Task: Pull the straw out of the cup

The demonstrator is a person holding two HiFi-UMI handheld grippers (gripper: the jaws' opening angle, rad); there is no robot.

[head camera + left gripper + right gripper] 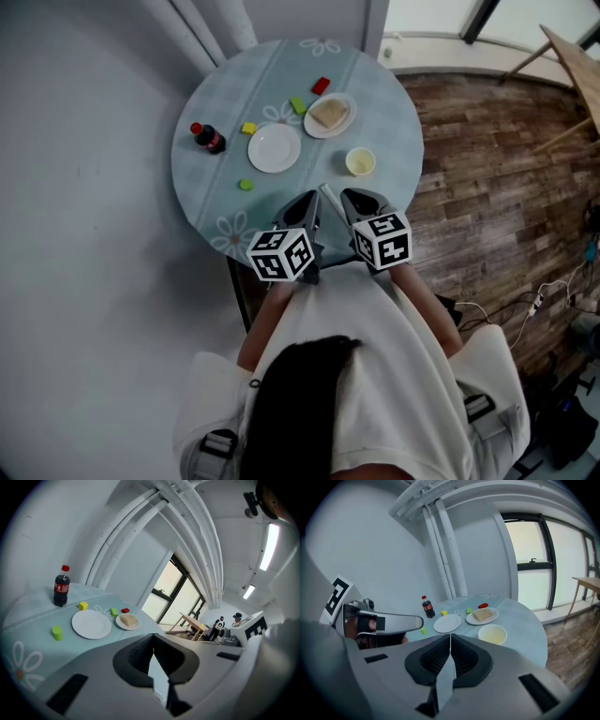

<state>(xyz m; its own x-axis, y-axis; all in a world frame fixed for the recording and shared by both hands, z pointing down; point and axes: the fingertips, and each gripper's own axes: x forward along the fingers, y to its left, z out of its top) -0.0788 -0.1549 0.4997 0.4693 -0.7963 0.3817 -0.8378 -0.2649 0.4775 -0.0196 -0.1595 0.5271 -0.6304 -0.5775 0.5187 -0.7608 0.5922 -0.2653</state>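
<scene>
Here, left claw (pixel 153 638) and right claw (pixel 450 637) each pressing its jaws together, empty, hovering side by side at the lower edge of the round surface (pixel 398 122), pale cup (pixel 360 162) standing just beyond the right claw, right of centre, white plate (pixel 275 148) sitting to its left.

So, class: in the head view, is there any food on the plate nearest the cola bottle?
No, that plate is bare; the bread lies on the other plate.
</scene>
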